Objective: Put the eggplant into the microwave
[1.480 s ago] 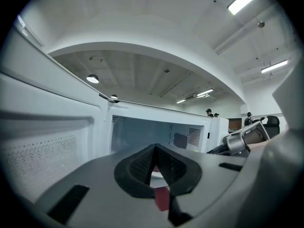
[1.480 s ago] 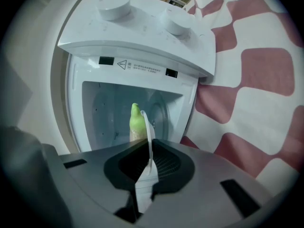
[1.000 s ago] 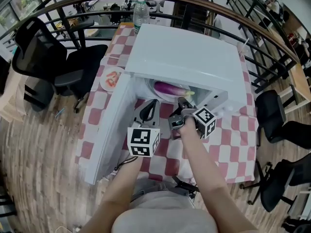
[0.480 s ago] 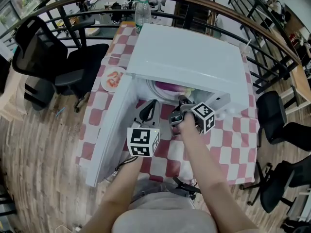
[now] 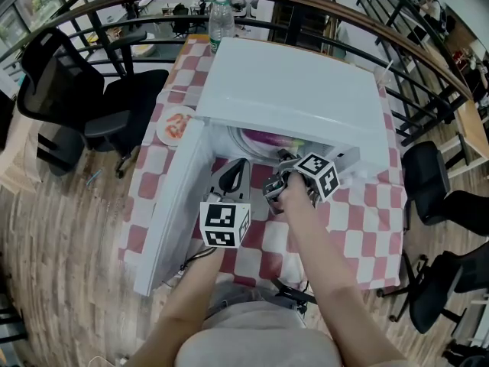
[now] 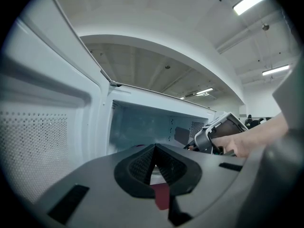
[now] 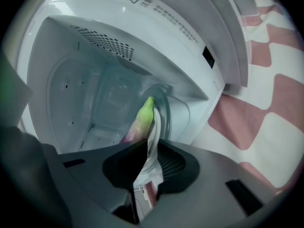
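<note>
Right at the mouth of the microwave (image 5: 294, 90), the right gripper (image 7: 149, 148) is poking into the cavity with its jaws a sliver apart. They've just been easing open, and nothing is pinched between the pads; you can see the turntable rim through the gap. The eggplant (image 7: 139, 123) is lying inside the oven on the glass turntable (image 7: 167, 109), just past the jaw tips at about 12 o'clock in the right gripper view. Its green stem end points away from the gripper, and the purple body is mostly hidden behind the left jaw. From the head view you only catch a purple strip of it under the front edge of the microwave's top. The left gripper (image 5: 239, 167) sits just beside the right one, at its 9 o'clock, in front of the opening. Its jaws are pressed together at the tips and it's empty. In its own view it looks into the cavity, with the right gripper and the hand holding it off at 3 o'clock. The microwave door (image 5: 170, 209) is swung wide open toward 7 o'clock. Everything sits on a red-and-white checkered tablecloth (image 5: 363, 220). A small plate (image 5: 176, 125) with something reddish on it is at 9 o'clock of the oven, a water bottle (image 5: 221, 17) stands at about 11 o'clock behind it, and a black office chair (image 5: 72, 98) is farther out at 9.
</note>
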`<state>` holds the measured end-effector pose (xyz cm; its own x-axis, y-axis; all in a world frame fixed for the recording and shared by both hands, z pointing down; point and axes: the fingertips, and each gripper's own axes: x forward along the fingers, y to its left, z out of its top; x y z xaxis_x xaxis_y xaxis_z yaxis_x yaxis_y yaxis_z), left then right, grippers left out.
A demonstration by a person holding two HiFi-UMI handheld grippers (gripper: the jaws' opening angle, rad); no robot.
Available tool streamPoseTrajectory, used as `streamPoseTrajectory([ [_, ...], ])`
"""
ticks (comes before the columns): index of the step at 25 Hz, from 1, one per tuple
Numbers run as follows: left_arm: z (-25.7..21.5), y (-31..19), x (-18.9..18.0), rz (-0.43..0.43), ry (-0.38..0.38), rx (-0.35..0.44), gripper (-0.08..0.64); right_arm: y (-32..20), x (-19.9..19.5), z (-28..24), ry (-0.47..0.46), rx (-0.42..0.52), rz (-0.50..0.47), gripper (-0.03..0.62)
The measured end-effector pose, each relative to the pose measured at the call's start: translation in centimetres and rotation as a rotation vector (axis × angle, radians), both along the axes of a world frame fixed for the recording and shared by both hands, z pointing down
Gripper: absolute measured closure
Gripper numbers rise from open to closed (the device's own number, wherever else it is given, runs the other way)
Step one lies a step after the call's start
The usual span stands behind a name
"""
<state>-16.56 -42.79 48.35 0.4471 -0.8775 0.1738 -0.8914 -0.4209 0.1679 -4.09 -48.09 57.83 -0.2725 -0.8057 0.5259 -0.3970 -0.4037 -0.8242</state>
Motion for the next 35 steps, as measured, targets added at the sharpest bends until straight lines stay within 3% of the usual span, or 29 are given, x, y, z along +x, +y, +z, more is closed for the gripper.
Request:
streamPoseTrajectory([
  [10, 0.1, 0.1, 0.1, 0.000, -0.005, -0.003, 0.557, 1.0, 0.0, 0.4, -0.021, -0.065, -0.037, 0.416],
  [25, 0.7, -0.1, 0.0, -0.005, -0.005, -0.020, 0.557, 2.2, 0.0, 2.0, -0.125, -0.100, -0.002, 0.402],
  [35, 1.5, -0.6, -0.5, -0.013, 0.005, -0.037, 0.557, 1.2, 0.0, 3.3, -0.130, -0.116, 0.048, 0.287],
])
